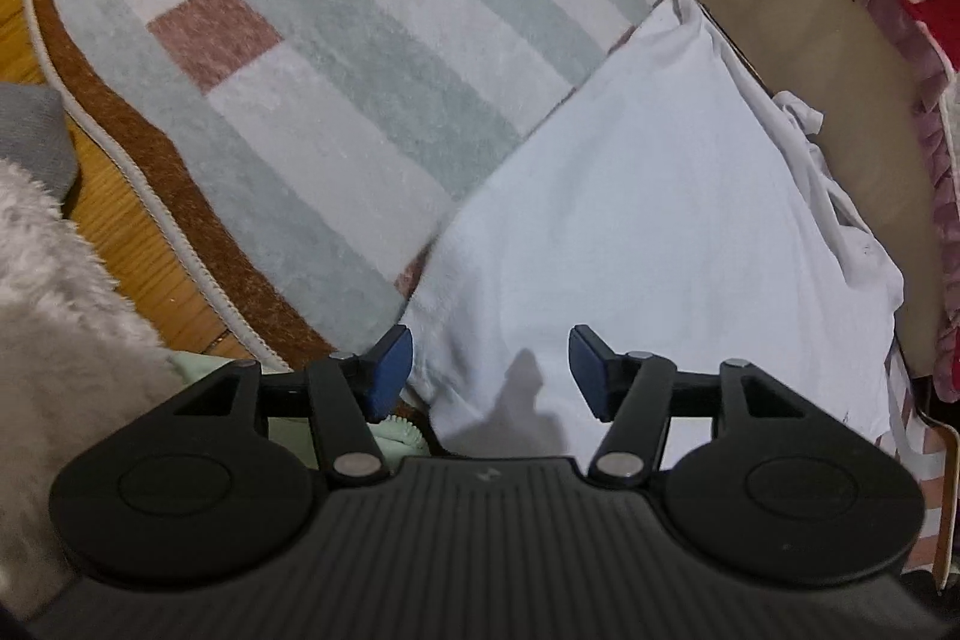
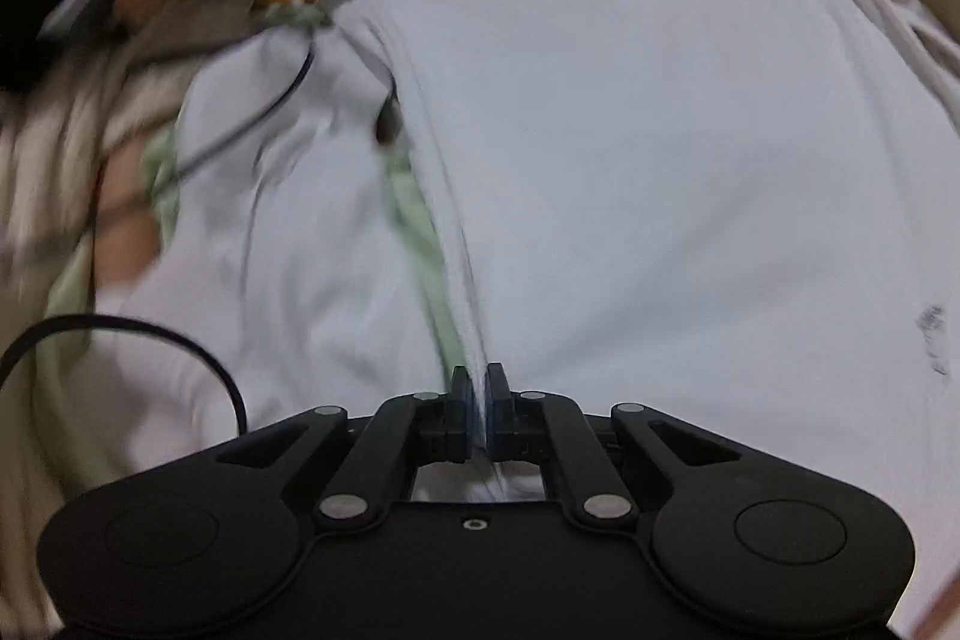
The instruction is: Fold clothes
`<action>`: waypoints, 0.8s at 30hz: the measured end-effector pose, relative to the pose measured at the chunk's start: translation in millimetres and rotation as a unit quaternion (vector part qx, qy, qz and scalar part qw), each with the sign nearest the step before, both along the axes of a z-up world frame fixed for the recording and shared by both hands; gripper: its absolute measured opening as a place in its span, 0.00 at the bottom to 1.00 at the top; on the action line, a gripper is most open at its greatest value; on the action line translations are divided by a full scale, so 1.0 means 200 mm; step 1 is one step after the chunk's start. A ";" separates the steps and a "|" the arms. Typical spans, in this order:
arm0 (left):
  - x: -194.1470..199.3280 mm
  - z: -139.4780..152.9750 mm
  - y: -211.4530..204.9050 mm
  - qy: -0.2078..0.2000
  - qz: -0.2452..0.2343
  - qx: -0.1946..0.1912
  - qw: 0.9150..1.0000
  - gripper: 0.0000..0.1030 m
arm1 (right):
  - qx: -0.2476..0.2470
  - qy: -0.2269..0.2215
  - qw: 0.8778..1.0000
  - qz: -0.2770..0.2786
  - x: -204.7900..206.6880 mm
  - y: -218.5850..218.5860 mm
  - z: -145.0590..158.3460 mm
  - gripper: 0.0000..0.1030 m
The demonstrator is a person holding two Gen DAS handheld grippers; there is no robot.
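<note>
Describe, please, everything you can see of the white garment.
The white garment is thin, soft-looking fabric, spread mostly flat over the striped rug, with loose strips bunched along its far edge. A small dark mark shows near one side. The right gripper pinches a raised fold; the left gripper hovers open above it.

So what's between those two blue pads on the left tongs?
Only white garment, lying beneath the open left tongs and ungripped, as the left wrist view shows.

Left claw [image 1: 489, 370] spread wide, empty, above white garment [image 1: 648, 220] on checked rug [image 1: 312, 100].
</note>
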State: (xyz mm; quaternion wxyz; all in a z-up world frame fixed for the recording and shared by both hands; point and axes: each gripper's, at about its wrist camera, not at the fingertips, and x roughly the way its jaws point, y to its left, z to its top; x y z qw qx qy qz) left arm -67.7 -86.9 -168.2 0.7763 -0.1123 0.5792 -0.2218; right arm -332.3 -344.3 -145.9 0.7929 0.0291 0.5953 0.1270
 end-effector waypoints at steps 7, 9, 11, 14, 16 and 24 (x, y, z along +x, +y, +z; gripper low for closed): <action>-0.04 -0.10 -0.13 0.011 -0.031 0.046 0.998 0.62 | 0.015 -0.009 0.998 -0.052 0.00 -0.09 -0.04 0.06; -0.05 -0.10 -0.14 0.007 -0.049 0.014 0.999 0.06 | 0.024 -0.013 0.999 -0.047 -0.04 -0.11 -0.01 0.06; -0.15 0.08 -0.15 -0.094 -0.089 0.028 0.991 0.02 | 0.040 -0.015 0.998 -0.047 -0.04 -0.13 0.01 0.06; -0.28 0.33 -0.16 -0.204 -0.135 0.055 0.968 0.02 | 0.074 -0.033 0.995 -0.060 -0.08 -0.16 0.07 0.06; -0.29 0.33 -0.16 -0.203 -0.138 0.080 0.966 0.03 | 0.083 -0.032 0.994 -0.059 -0.09 -0.16 0.08 0.06; -0.27 0.19 -0.16 -0.166 -0.127 0.196 0.958 0.18 | 0.077 0.013 0.996 -0.033 -0.04 -0.10 -0.01 0.06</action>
